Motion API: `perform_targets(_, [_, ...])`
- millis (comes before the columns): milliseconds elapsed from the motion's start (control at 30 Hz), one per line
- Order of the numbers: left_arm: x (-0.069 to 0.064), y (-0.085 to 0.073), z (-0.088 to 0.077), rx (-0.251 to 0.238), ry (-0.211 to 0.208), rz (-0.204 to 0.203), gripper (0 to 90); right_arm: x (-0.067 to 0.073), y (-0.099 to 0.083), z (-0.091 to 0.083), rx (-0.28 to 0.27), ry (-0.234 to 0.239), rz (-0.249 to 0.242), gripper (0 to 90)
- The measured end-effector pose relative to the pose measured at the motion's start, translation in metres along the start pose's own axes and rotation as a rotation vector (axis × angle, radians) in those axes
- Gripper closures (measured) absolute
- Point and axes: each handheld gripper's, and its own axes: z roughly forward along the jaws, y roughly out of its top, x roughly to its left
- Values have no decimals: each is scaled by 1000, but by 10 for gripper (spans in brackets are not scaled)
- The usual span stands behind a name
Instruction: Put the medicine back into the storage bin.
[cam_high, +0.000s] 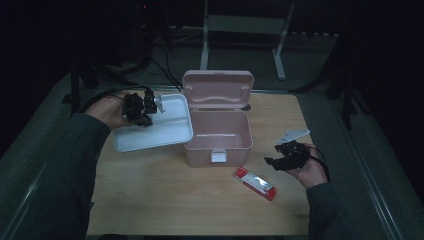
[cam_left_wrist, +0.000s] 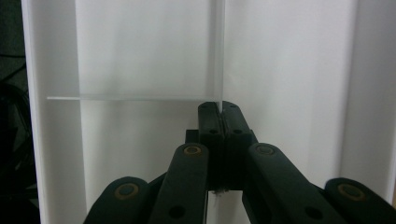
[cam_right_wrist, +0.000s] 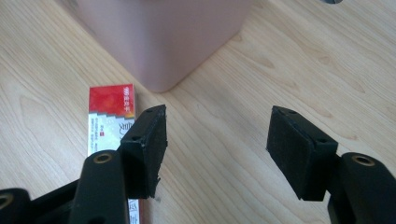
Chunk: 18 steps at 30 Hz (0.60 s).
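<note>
White divided tray (cam_high: 165, 131): held off the worktop (cam_high: 200, 205) at 9 o'clock of the open pink box (cam_high: 218, 131), left tool (cam_high: 150, 106) clamped tight on its thin divider wall (cam_left_wrist: 217, 56). Right tool (cam_high: 272, 161): pads spread wide, empty, above worktop. Red-and-white packet (cam_high: 255, 183): flat on the worktop at 5 o'clock of box, beside right tool.

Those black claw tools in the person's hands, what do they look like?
Both are black. The left gripper trails a black cable; the right gripper carries a grey three-cornered plate on top. Each jaw is a jointed arm with brass-coloured pins and a flat pad. The sleeves are dark.
</note>
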Motion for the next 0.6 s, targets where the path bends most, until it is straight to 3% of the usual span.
perform_targets(233, [2,-10,5,8,-12,-31,889,6,3,3,53,10,-32,437])
perform_targets(600, [7,-24,17,13,-21,-80,888,12,9,5,115,22,-60,443])
